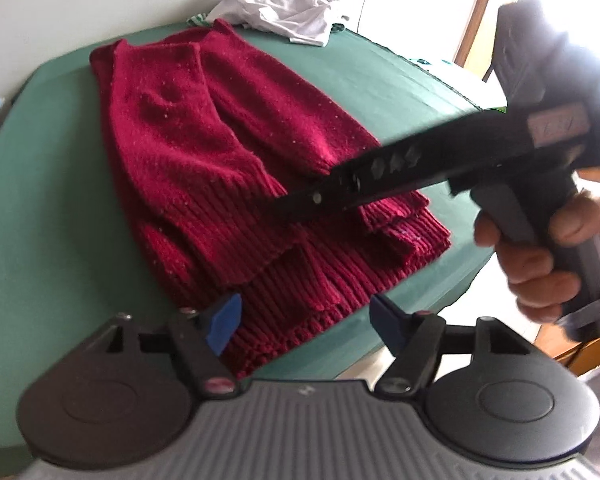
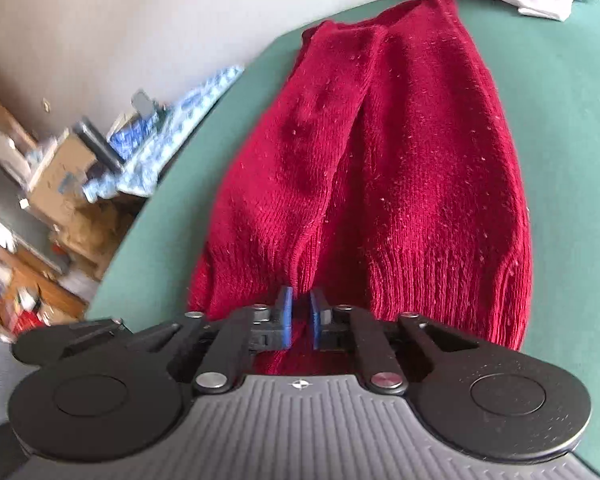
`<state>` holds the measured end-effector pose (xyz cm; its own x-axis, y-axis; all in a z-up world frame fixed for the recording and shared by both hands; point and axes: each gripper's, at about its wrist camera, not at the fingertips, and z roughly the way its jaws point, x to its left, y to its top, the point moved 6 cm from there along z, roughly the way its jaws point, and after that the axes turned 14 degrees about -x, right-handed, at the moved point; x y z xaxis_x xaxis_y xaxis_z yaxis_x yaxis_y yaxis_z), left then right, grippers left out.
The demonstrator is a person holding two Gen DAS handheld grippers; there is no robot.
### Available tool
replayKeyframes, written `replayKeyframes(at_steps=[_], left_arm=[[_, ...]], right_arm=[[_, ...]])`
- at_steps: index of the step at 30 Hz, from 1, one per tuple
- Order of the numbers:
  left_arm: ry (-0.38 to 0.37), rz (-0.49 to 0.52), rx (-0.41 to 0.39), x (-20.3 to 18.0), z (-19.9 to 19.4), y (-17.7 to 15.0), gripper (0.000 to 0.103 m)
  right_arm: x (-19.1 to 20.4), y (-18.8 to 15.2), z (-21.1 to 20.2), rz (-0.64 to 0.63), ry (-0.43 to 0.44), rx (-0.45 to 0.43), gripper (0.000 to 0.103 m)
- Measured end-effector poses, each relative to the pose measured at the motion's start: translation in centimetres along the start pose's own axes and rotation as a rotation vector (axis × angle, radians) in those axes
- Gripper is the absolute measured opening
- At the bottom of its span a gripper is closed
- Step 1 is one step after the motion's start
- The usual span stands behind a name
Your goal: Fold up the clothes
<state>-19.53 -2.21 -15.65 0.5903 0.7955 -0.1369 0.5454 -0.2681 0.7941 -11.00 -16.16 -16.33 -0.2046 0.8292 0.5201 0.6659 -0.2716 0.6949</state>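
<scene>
Right wrist: right tongs (image 2: pixel 300 316) slightly parted over sweater (image 2: pixel 400 160).

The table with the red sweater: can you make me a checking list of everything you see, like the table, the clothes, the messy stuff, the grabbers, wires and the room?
Surface: green table cover, flat, mostly bare around the clothes.
Job's things: red knit sweater, sleeves folded in over the body, ribbed hem nearest the cameras.
Clutter: crumpled white garment at the far edge, just beyond the sweater.
Grippers: left gripper open, hovering over the hem; right gripper slightly open, sweater fabric between the blue pads, no clear grip.
Cables: thin dark cord hanging down the far wall.
Surroundings: blue-and-white cloth and cardboard boxes beside the table; pale wall behind.
</scene>
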Motion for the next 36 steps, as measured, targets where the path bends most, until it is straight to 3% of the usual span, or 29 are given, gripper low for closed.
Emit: replayKeyframes(at_steps=[1, 4, 7, 10, 15, 19, 22, 24, 27, 29, 31, 36], left_arm=[[-0.005, 0.001, -0.001, 0.0, -0.3, -0.1, 0.072], [0.012, 0.032, 0.021, 0.0, -0.3, -0.9, 0.072], [0.02, 0.103, 0.031, -0.6, -0.4, -1.3, 0.073], [0.025, 0.15, 0.049, -0.7, -1.3, -1.1, 0.071], [0.056, 0.162, -0.049, 0.4, -3.5, 2.2, 0.071], [0.054, 0.156, -0.073, 1.0, -0.2, 4.0, 0.068], [0.059, 0.146, 0.015, 1.5, 3.2, 2.4, 0.054], [0.065, 0.193, -0.012, 1.1, 3.1, 1.5, 0.058], [0.055, 0.214, 0.009, 0.3, 1.8, 0.6, 0.06], [0.033, 0.18, 0.014, -0.2, 0.5, 0.1, 0.064], [0.018, 0.125, 0.013, -0.3, -0.8, -0.4, 0.069], [0.094, -0.109, -0.017, 2.5, -3.2, -1.6, 0.07]], right_arm=[[0.1, 0.4, -0.6, 0.006, 0.01, -0.026, 0.038], [0.9, 1.3, -2.1, -0.04, 0.032, -0.117, 0.037], [1.8, -0.2, -0.5, -0.072, 0.073, -0.055, 0.036], [2.1, -1.8, 1.1, -0.095, 0.099, 0.016, 0.028], [1.7, -1.7, -0.7, -0.11, 0.141, 0.029, 0.029], [-0.3, -1.0, -2.7, -0.05, 0.091, -0.039, 0.03], [-2.3, -0.9, -4.3, -0.015, 0.039, -0.075, 0.03], [-3.4, -0.9, -4.7, -0.037, -0.027, -0.079, 0.03], [-4.7, -1.1, -6.2, -0.069, -0.052, -0.061, 0.031], [-5.0, -1.0, -7.7, -0.08, -0.047, -0.095, 0.038], [-5.7, -1.1, -9.1, -0.097, -0.07, -0.128, 0.039], [-7.9, -1.8, -9.8, -0.069, -0.095, -0.086, 0.039]])
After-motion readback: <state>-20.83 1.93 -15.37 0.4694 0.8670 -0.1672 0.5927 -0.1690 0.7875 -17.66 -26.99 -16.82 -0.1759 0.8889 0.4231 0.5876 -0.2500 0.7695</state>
